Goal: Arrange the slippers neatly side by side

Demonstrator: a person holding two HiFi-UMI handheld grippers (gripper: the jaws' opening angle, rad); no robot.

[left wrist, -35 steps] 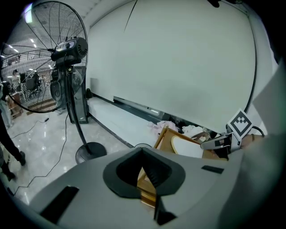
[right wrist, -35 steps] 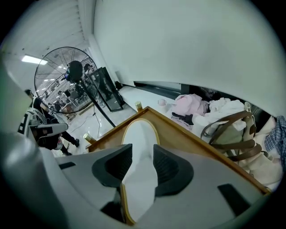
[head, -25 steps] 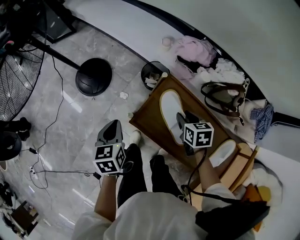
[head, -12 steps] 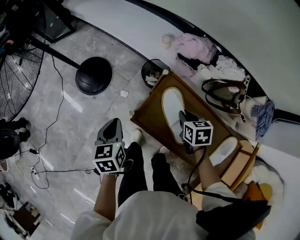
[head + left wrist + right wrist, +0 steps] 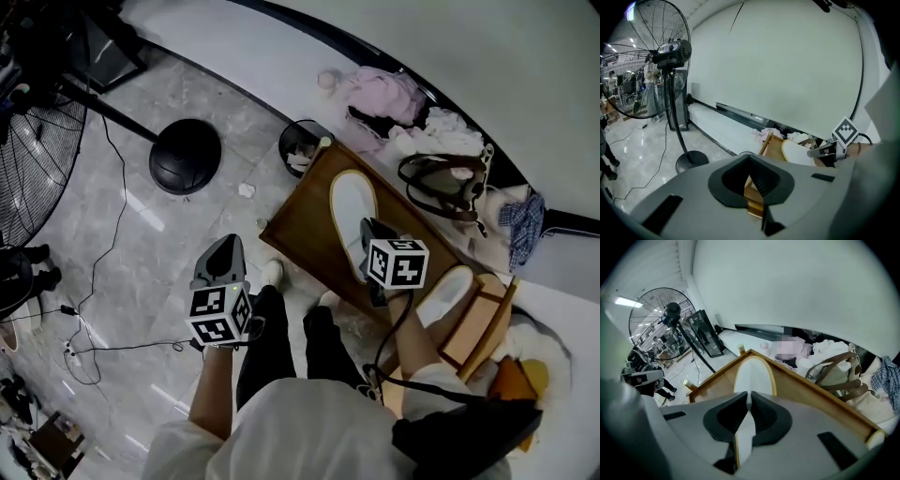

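A white slipper (image 5: 351, 208) with a tan rim lies sole up on the low wooden table (image 5: 298, 225). My right gripper (image 5: 368, 231) is at its near end. In the right gripper view the slipper (image 5: 752, 373) runs away from the jaws. The right gripper (image 5: 748, 405) has just been closing, and its pads now pinch the slipper's edge. A second white slipper (image 5: 448, 293) rests on a lighter wooden stand to the right. My left gripper (image 5: 225, 247) hangs over the floor, left of the table, shut and holding nothing. The left gripper view shows the left gripper (image 5: 751, 160) and the first slipper (image 5: 797, 153) far off.
A floor fan's round base (image 5: 185, 155) and a small bin (image 5: 302, 148) stand beyond the table. A brown-strapped bag (image 5: 441, 183) and heaped clothes (image 5: 384, 94) lie along the wall. Cables (image 5: 103, 281) trail over the floor, and the person's legs (image 5: 281, 337) are below.
The right gripper stays at the slipper's near end with only a slight shift. The left gripper has not moved.
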